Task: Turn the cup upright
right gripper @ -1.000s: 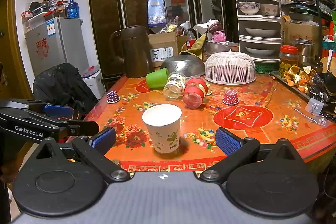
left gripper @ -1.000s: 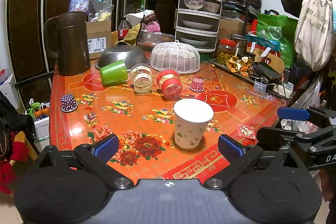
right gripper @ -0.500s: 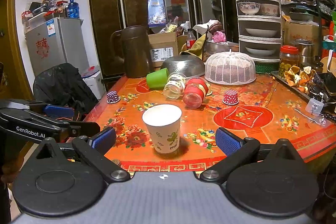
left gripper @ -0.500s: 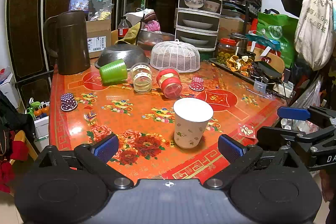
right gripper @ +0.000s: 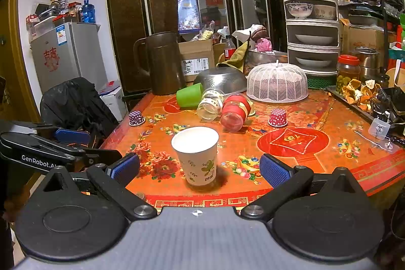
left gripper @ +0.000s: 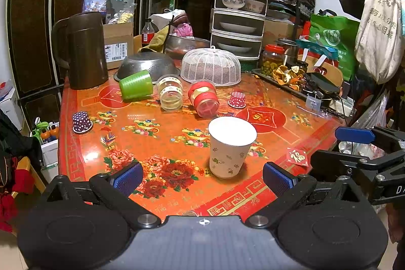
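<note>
A white paper cup with a leaf print (left gripper: pixel 230 150) stands upright, mouth up, near the front edge of the red floral table (left gripper: pixel 157 148); it also shows in the right wrist view (right gripper: pixel 196 156). A green cup (left gripper: pixel 136 85) (right gripper: pixel 189 98), a clear jar (left gripper: pixel 170 96) and a red jar (left gripper: pixel 204 99) lie on their sides further back. My left gripper (left gripper: pixel 202 179) is open and empty, just short of the paper cup. My right gripper (right gripper: pixel 198 170) is open and empty, with the cup just ahead between its fingers.
A brown jug (left gripper: pixel 81 49), an upturned steel colander (left gripper: pixel 146 65) and a white mesh food cover (left gripper: pixel 211 66) stand at the back. Small dotted cups (left gripper: pixel 81 122) (left gripper: pixel 237 99) sit upside down. A tiered dish rack (left gripper: pixel 240 6) and a cluttered tray (left gripper: pixel 296 77) are at right.
</note>
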Demonstrator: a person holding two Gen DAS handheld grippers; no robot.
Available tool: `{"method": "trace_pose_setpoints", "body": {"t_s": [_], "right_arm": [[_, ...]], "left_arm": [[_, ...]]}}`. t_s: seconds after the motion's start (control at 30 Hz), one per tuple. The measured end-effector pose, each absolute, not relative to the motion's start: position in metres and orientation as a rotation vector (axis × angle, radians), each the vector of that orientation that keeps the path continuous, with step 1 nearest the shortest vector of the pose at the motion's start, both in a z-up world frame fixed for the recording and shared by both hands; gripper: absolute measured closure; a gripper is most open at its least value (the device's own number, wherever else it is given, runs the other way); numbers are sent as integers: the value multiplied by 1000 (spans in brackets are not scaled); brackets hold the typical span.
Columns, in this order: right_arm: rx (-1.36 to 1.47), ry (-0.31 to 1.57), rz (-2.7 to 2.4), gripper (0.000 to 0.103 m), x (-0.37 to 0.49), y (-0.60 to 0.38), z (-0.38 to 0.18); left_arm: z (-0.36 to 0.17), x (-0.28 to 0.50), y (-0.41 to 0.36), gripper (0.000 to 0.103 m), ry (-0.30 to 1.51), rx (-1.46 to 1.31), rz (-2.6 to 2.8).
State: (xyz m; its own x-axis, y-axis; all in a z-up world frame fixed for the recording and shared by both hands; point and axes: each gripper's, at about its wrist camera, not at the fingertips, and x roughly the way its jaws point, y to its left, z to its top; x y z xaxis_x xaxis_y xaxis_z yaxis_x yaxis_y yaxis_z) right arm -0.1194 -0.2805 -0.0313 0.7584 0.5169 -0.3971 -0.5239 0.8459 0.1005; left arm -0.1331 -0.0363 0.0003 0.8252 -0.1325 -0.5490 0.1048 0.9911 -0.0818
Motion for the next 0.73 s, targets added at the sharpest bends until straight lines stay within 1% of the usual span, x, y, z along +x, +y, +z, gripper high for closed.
{"method": "trace_pose_setpoints", "body": {"t_s": [0.73], "right_arm": [[-18, 436, 573, 1, -118, -278, -34]], "left_arm": [[-1, -134, -36, 1, 574, -31, -108]]}}
